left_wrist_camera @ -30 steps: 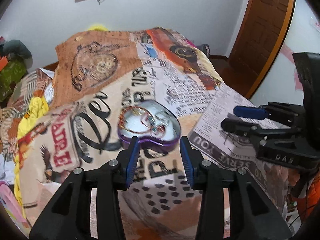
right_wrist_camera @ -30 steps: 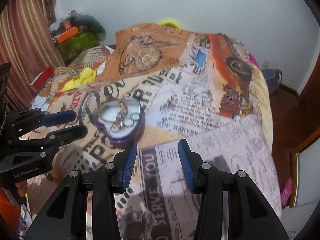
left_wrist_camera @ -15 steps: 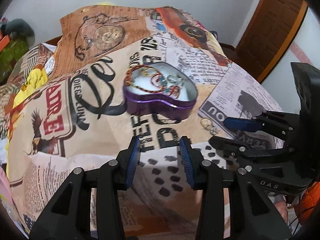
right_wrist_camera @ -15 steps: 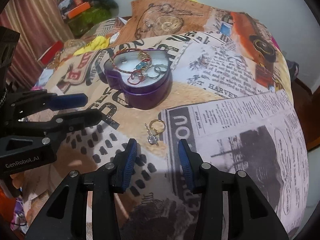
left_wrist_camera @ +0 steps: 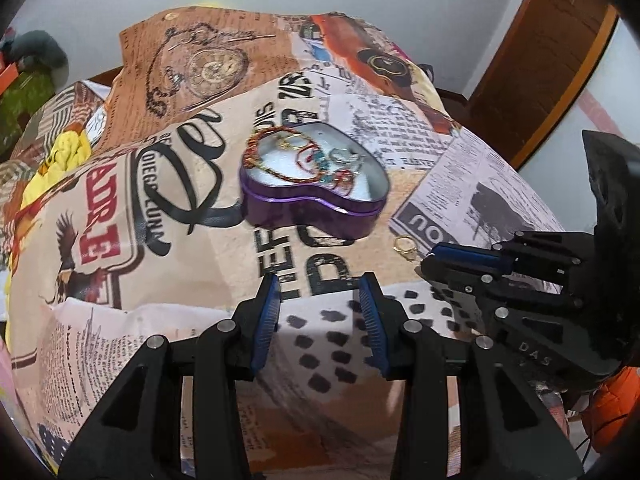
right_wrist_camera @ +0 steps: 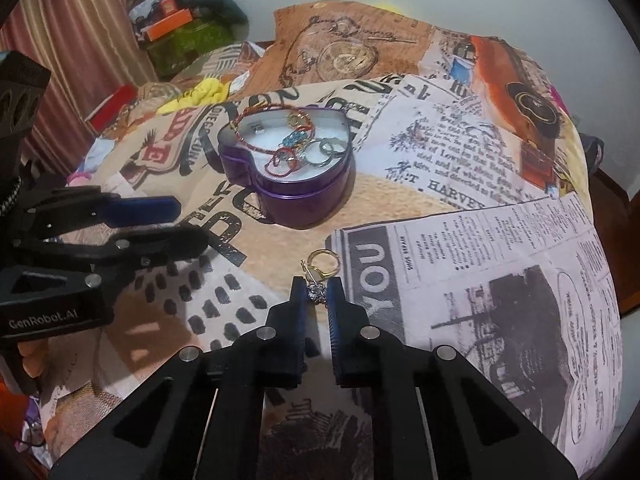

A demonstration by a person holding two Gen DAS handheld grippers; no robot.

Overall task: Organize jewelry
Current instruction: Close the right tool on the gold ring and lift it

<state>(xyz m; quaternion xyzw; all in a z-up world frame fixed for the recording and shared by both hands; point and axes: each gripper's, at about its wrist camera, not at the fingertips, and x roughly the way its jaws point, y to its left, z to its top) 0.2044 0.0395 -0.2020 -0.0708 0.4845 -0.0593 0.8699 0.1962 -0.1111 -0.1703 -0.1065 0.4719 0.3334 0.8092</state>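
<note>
Clutter of green, orange and dark things (right_wrist_camera: pixel 188 28) sits at the far left by the striped curtain (right_wrist_camera: pixel 72 40). Next comes the left hand-held gripper (left_wrist_camera: pixel 319 288), its blue pads apart with only the printed newspaper-pattern bedspread (right_wrist_camera: pixel 460 152) between them. Further right, the purple heart-shaped tin (right_wrist_camera: pixel 288 168) rests on the bed, holding red and gold bracelets and silver rings. Just in front of it, the gold keyring with a small sparkly charm (right_wrist_camera: pixel 320 276) lies on the spread, its charm end pinched between the closed pads of the right hand-held gripper (right_wrist_camera: pixel 318 298). A brown wooden door (left_wrist_camera: pixel 552 40) stands at the right.
</note>
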